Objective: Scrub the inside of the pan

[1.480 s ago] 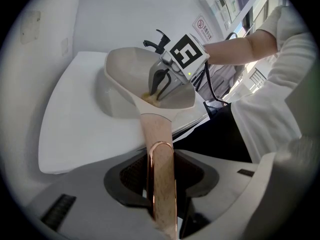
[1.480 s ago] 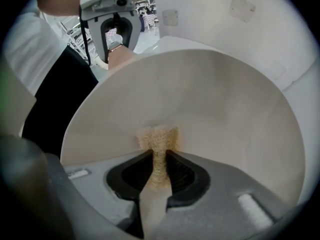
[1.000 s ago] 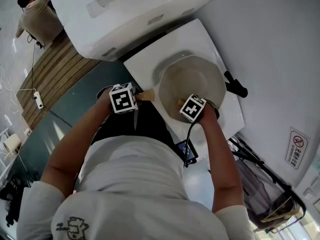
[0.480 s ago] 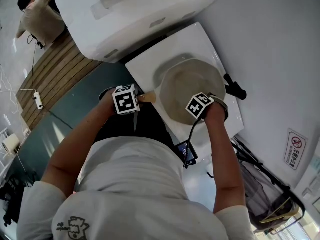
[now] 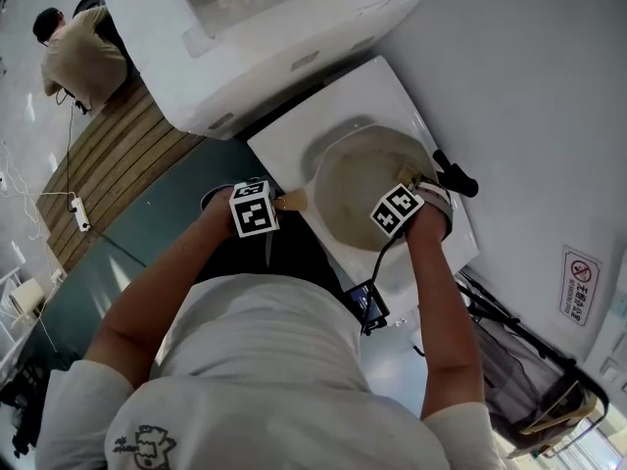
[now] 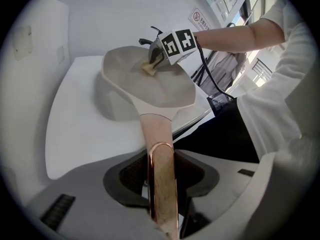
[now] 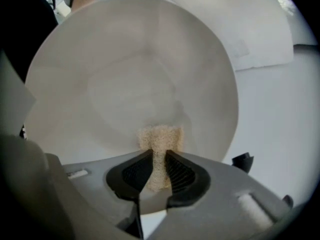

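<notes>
The left gripper (image 6: 161, 176) has its jaws clamped on the rose-gold handle (image 6: 160, 154) of the round beige pan (image 7: 125, 74), which is held tilted over the white surface (image 6: 75, 129). The right gripper (image 7: 159, 171) pinches a small tan sponge (image 7: 160, 139) against the pan's inner wall near the rim. Scrubbing looks under way; no residue shows, and how much of the inside is left cannot be judged.

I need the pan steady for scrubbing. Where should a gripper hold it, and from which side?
Its long handle: slim, straight, sticking out well past the pan rim. Come from that free end, jaws either side, as the left gripper does.
</notes>
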Demonstrator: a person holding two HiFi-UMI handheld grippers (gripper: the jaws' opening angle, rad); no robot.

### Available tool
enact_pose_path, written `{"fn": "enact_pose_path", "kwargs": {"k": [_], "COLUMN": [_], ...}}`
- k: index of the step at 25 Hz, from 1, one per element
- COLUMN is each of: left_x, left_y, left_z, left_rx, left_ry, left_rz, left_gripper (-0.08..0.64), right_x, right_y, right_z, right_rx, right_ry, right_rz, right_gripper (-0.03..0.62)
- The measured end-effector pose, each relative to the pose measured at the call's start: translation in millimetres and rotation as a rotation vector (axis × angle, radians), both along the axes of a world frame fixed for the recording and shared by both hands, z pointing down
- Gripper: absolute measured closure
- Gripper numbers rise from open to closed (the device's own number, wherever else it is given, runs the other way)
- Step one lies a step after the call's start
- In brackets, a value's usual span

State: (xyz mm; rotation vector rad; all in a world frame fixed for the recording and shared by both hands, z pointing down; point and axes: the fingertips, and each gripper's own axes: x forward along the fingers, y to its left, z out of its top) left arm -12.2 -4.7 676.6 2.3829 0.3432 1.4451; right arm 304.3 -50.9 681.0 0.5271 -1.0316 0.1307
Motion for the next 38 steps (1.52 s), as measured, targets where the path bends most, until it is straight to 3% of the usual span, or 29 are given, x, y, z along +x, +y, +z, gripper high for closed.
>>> {"fn": "enact_pose_path", "kwargs": {"k": [5, 10, 12, 21, 27, 34, 38], "left_x": [-0.5, -2.5, -2.2, -7.3, 0.5, 5.6, 11.9], "left_y": [-1.5, -10.1, -17.7, -26.8, -35.2, -28.4, -30.5], "left_z": [-2.0, -19.0, -26.2, -63.8, -97.4, -154.8, -190.1], "left_rx": [0.033, 0.049, 0.073, 0.136, 0.2, 0.099, 0.126], "left_ry": [0.007, 0.038, 0.054, 0.091, 0.172, 0.284, 0.389], "left_rz": [-0.006, -0.009, -0.011, 0.026, -0.002, -0.083, -0.136], "left_gripper": [0.399, 0.394, 0.394, 0.394, 0.394, 0.394, 0.412], "right_x": [-20.9, -74.8, -89.9, -127.0, -140.5, -170.2, -185.7], "right_y": [-10.6, -4.1, -0.4, 10.0, 7.9, 12.6, 22.6], "right_z": [-22.5, -43.5, -51.2, -79.1, -112.7, -180.1, -219.9], "right_rx": [0.117, 0.198, 0.232, 0.337, 0.481, 0.693, 0.791], "right_ry": [-0.103, -0.379, -0.449, -0.623, -0.746, -0.9, -1.009], "right_rz": [0.006, 0.126, 0.167, 0.332, 0.433, 0.439, 0.462], "right_gripper": [0.511, 0.511, 0.511, 0.512, 0.512, 0.512, 0.512]}}
